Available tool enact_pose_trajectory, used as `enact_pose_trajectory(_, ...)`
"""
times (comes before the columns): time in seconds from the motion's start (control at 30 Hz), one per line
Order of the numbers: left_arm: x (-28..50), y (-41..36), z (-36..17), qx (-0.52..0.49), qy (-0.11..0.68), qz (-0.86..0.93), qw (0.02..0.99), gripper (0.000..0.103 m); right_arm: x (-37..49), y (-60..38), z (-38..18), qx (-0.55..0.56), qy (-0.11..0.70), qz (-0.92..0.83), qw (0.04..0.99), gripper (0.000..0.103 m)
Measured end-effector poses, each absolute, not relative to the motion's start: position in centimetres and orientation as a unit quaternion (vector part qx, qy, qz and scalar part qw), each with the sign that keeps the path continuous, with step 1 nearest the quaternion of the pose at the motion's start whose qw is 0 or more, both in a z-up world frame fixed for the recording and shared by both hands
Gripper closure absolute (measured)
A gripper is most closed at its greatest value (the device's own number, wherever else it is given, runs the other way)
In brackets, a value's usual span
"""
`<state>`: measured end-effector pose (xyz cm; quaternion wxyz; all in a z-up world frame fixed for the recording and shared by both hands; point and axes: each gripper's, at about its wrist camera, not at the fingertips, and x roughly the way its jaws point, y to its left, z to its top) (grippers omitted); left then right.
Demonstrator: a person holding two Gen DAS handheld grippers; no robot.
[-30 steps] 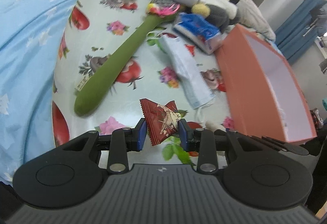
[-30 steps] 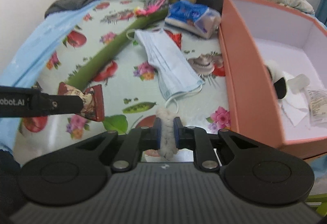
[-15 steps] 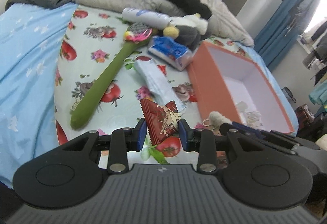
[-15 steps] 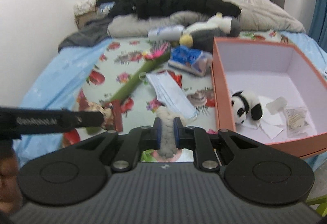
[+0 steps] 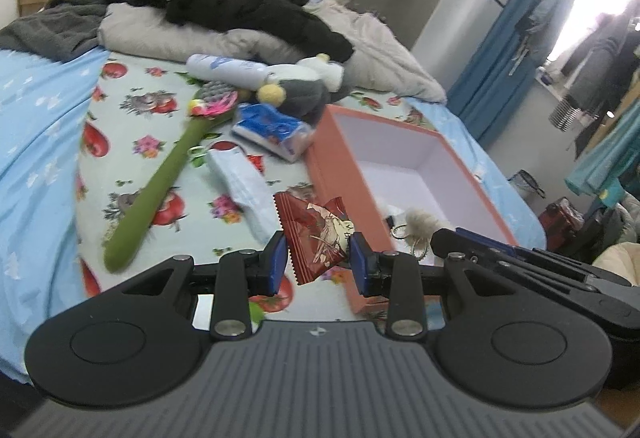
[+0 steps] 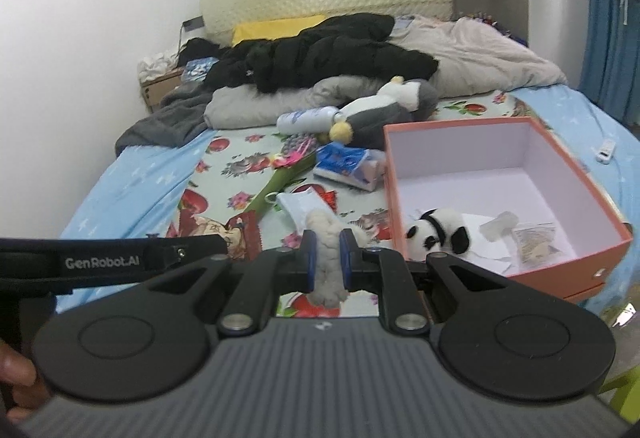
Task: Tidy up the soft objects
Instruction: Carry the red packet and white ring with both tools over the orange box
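— Fluffy keychain toy (image 6: 326,250) is pinched by the right gripper (image 6: 328,258), red snack packet (image 5: 318,238) by the left gripper (image 5: 318,262), above the bed (image 6: 240,166).
— Both are best released low inside the orange box (image 6: 560,158), clear of its wall.

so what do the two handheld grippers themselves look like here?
Both match: the left gripper and right gripper have matte black linkage arms, silver pivot pins, round black discs either side and a ribbed grey body. Blue pads line the jaws. The left unit's side reads "GenRobot.AI" in white. No cables or sleeves show.
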<state>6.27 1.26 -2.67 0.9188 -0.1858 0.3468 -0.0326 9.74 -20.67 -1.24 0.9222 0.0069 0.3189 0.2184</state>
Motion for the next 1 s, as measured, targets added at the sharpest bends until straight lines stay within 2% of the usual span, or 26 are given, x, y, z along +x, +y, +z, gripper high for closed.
enact_pose_trajectory(0.53,10.7,-6.6,-2.4,-0.160,0.364,-0.127,0.909,0.064,11.4,-28.4,-1.1,0.038,0.332,0.127,0.934,0.087)
enact_pose_trajectory(1.0,23.7,-11.2,-5.9,-0.147,0.413,-0.151,0.886,0.064,21.8,-31.3,-4.9,0.046,0.380,0.103,0.918,0.087)
